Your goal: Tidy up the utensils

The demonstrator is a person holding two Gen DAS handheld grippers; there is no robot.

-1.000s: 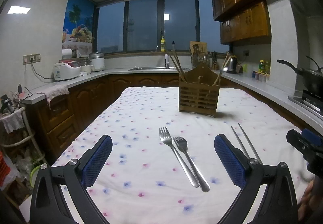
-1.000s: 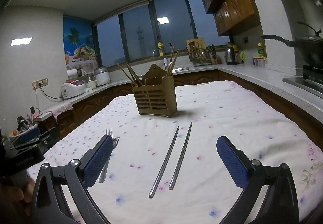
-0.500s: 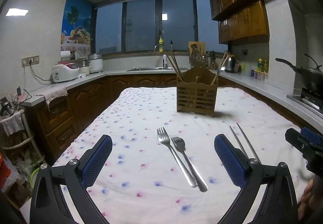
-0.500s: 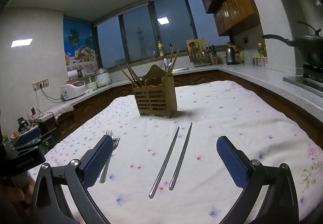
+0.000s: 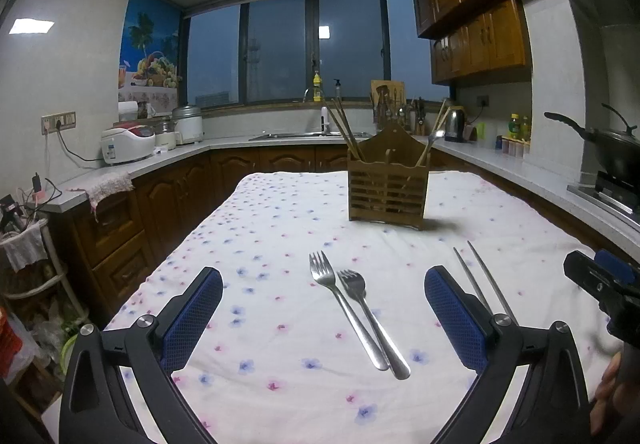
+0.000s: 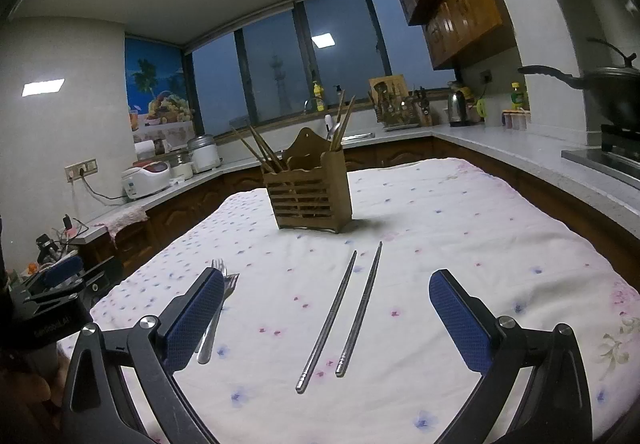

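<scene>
Two shiny steel forks [image 5: 356, 308] are lying side by side, handles crossing, near the left gripper [image 5: 324, 308], whose jaws are gaping empty. Slim metal chopsticks [image 6: 344, 312] are lying parallel before the released right gripper [image 6: 326, 316]. The slatted wooden holder [image 5: 387, 191] is standing farther back.

Two steel forks [image 5: 356, 308], touching, tines toward 12 o'clock; two steel chopsticks [image 6: 344, 310] laid parallel at their 3 o'clock; slatted wooden holder [image 5: 387, 191] stood upright at 12 o'clock.
</scene>
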